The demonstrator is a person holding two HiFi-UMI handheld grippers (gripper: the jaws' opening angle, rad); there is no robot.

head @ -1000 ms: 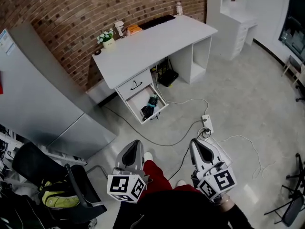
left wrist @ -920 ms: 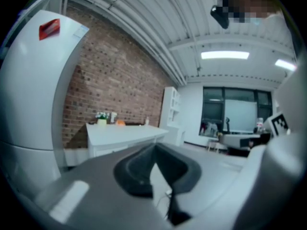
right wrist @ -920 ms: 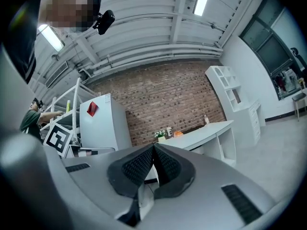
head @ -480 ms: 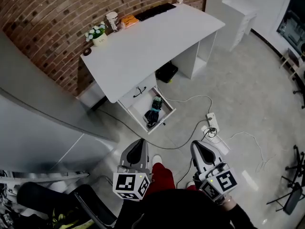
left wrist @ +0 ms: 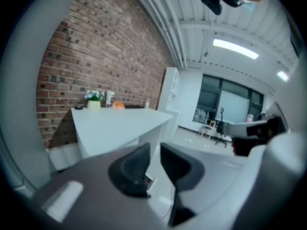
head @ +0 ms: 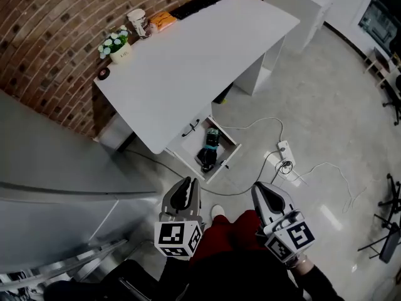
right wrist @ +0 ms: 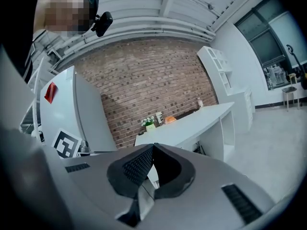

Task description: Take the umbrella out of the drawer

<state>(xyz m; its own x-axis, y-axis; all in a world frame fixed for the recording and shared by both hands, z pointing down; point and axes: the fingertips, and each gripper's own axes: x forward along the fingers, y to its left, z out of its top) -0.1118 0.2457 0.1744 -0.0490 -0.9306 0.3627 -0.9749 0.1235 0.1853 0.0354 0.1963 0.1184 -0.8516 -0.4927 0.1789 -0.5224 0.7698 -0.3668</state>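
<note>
A folded dark umbrella with a teal band lies in the open drawer under the white desk. Both grippers hang above the floor, short of the drawer and apart from it. My left gripper is to the drawer's lower left; its jaws are opening, with a narrow gap and nothing between them. My right gripper is to the drawer's lower right, shut with its tips touching and empty. In the right gripper view the desk stands ahead.
A tall grey cabinet stands close at the left beside the desk. A power strip and cables lie on the floor right of the drawer. A flower pot, cup and keyboard sit along the desk's back edge.
The desk and drawer have come nearer as the person and both grippers moved toward them. The left jaws have parted slightly; the right stays shut.
</note>
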